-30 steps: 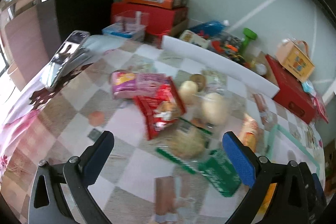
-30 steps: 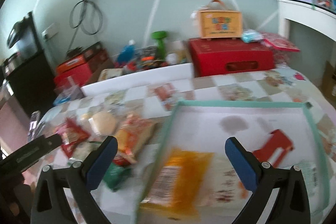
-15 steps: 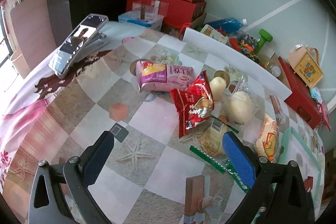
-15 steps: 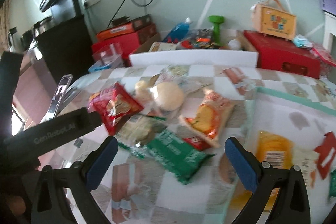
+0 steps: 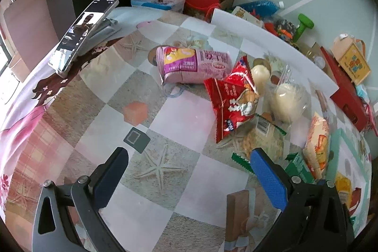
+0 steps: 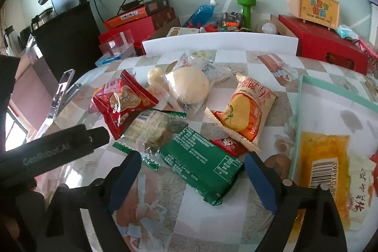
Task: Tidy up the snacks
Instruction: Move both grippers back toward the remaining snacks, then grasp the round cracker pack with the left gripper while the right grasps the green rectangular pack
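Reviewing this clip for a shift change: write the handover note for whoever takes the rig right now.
Left tool: open, empty, above bare tablecloth. Right tool: open, empty, over the green packet.
Done: yellow packet lies in the teal-rimmed tray.
Left on the cloth: green packet, orange chip bag, red bag, wrapped bun, cracker pack, pink pack.

Right tool [image 6: 192, 177] spread wide — green packet [image 6: 203, 168] between its fingers

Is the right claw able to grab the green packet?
Probably yes. The right claw is open, and the green packet lies flat right between its fingers with nothing on top, only a small red packet touching its edge.
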The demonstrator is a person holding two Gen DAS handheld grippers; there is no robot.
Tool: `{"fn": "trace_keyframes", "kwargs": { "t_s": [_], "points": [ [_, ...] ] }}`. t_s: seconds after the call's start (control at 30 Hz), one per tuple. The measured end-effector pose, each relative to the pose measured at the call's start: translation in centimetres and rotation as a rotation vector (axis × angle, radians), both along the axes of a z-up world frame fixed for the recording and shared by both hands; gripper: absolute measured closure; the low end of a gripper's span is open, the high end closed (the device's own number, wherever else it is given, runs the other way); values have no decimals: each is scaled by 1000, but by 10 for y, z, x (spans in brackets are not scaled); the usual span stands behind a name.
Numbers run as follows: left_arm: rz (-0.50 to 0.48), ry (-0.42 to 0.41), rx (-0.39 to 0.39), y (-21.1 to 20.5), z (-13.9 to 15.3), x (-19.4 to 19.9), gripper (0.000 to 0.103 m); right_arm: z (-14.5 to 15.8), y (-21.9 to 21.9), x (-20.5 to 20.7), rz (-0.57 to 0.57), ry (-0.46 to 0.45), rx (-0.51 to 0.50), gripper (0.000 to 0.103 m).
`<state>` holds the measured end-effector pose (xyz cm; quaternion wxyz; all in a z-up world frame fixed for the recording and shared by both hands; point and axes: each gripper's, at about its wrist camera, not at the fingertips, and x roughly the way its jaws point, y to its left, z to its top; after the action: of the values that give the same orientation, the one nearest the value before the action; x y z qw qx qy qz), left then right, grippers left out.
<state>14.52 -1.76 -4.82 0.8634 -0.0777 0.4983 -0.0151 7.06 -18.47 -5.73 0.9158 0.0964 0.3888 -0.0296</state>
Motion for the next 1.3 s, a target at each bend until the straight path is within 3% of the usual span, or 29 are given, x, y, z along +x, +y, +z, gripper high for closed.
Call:
{"fn": "trace_keyframes", "kwargs": {
  "t_s": [0.2, 0.5, 0.8, 0.97, 1.3],
  "points": [
    [-22, 32, 64, -5, -6, 1, 0, -3, 2, 5, 7, 4, -24, 12],
    [-19, 60, 67, -2, -10, 2, 0, -5, 0, 8, -13, 16, -37, 12],
    [6, 65, 92, 2, -9, 0, 0, -12, 11, 9, 59, 93, -65, 12],
    [-13, 60, 96, -5, -7, -2, 0, -12, 14, 6, 79, 104, -33, 12],
    [23, 56, 66, 4, -6, 0, 0, -10, -3, 10, -52, 48, 32, 12]
  ]
}}
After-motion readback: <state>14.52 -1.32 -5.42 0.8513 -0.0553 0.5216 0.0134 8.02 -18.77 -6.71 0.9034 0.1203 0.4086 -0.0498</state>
